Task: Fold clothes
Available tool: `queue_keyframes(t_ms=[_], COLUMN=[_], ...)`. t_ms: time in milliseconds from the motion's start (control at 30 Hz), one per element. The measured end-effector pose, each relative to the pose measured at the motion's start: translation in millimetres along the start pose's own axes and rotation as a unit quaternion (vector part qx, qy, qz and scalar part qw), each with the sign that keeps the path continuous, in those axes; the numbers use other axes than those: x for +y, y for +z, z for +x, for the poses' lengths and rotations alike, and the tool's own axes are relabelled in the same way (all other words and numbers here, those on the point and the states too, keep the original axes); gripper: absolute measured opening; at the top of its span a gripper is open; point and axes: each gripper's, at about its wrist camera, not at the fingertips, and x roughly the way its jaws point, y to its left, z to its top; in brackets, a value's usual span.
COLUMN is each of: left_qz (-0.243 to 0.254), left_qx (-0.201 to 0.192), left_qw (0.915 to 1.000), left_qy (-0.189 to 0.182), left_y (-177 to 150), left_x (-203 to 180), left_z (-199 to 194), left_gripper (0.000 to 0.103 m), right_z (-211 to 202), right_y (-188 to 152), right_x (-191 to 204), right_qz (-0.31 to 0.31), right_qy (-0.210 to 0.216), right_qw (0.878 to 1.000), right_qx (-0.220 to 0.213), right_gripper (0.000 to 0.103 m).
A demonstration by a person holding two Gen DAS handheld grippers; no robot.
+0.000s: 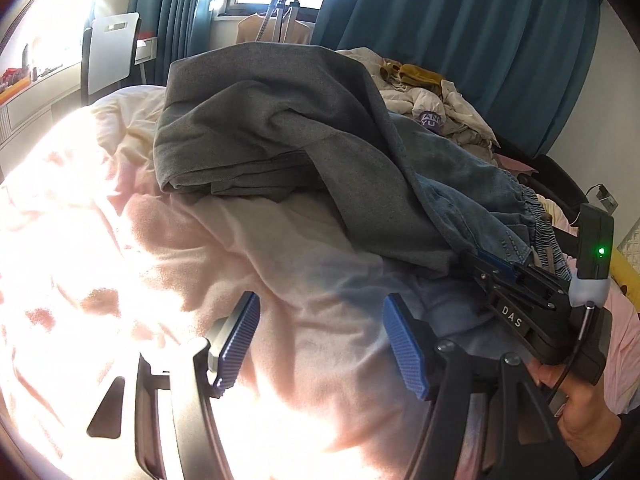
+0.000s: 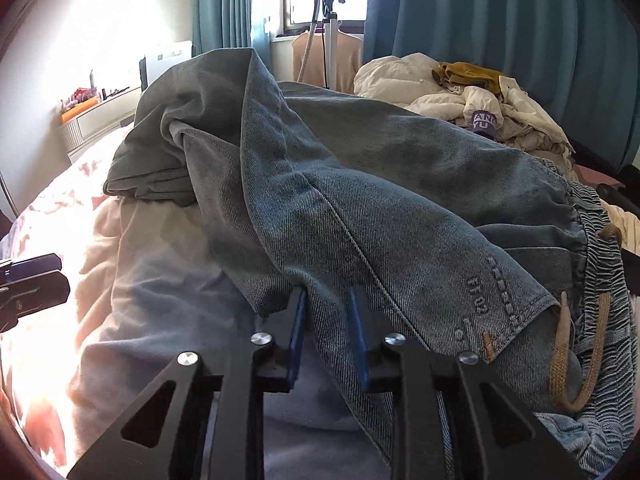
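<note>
A pair of blue-grey denim jeans (image 2: 400, 184) lies bunched on the pink bed cover (image 2: 160, 264), legs doubled over, elastic waistband and tan drawstring (image 2: 576, 368) at the right. My right gripper (image 2: 328, 308) has its blue pads on either side of a fold of the jeans' edge and is shut on it. In the left wrist view the jeans (image 1: 280, 128) lie ahead, and the right gripper (image 1: 496, 268) shows at their near right edge. My left gripper (image 1: 320, 320) is open and empty above the bed cover (image 1: 200, 240), short of the jeans.
A heap of white and mustard clothes (image 2: 472, 92) lies at the back right of the bed. Teal curtains (image 2: 500, 16) and a window are behind, with a garment steamer stand (image 2: 328, 24). A white chair (image 1: 112, 52) and a shelf stand at the left. Sun glare washes out the left bedding.
</note>
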Motion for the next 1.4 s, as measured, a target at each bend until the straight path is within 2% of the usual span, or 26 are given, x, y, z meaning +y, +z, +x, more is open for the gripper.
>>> queue_keyframes(t_ms=[200,367,467,633,733,833,867,967,1000,1133,1200,1233,1267,1333,1400], left_qz=[-0.012,-0.011,-0.010,-0.023,-0.042,-0.061,-0.065,-0.067,-0.068,-0.073,-0.073,-0.073,-0.073,-0.076,-0.079], left_qx=[-0.007,-0.028,-0.045,-0.066,-0.071,-0.069,-0.069,-0.069,-0.068,-0.063,-0.062,-0.060,-0.058,-0.054,-0.050], left_qw=[0.9999,0.9995,0.9989,0.9975,0.9966,0.9956,0.9954,0.9954,0.9954,0.9952,0.9954,0.9955,0.9956,0.9956,0.9956], left_qy=[-0.005,-0.003,-0.002,-0.004,-0.009,-0.014,-0.013,-0.005,-0.005,-0.012,-0.010,-0.009,-0.008,-0.009,-0.010], left_y=[0,-1,-2,-3,-9,-13,-13,-15,-15,-20,-22,-22,-23,-24,-25], left_x=[3,-1,-3,0,7,14,15,17,18,21,21,20,20,19,19], left_z=[-6,-26,-44,-73,-86,-92,-93,-94,-94,-97,-97,-96,-96,-95,-94], left_gripper=[0.066,0.066,0.066,0.066,0.066,0.066,0.066,0.066,0.066,0.066,0.066,0.066,0.066,0.066,0.066], right_z=[-22,-67,-95,-128,-132,-112,-108,-108,-115,-146,-161,-168,-174,-184,-186], right_y=[4,0,-12,-36,-52,-66,-68,-68,-67,-65,-65,-68,-72,-78,-87], right_x=[1,3,9,20,17,9,5,-13,-21,-54,-70,-79,-87,-101,-114], right_qz=[-0.006,-0.016,-0.040,-0.063,-0.042,0.000,0.019,0.087,0.113,0.215,0.264,0.289,0.311,0.352,0.389], right_qy=[-0.010,-0.017,-0.024,-0.020,-0.005,0.025,0.034,0.064,0.068,0.084,0.086,0.071,0.061,0.050,0.041], right_qw=[1.000,0.999,0.998,0.998,0.996,0.989,0.987,0.982,0.981,0.971,0.960,0.955,0.948,0.934,0.920], right_qx=[-0.026,-0.046,-0.037,0.010,0.074,0.147,0.159,0.157,0.139,0.067,0.032,0.017,0.003,-0.023,-0.023], right_gripper=[0.011,0.011,0.010,0.010,0.010,0.010,0.010,0.011,0.012,0.020,0.035,0.056,0.070,0.076,0.076])
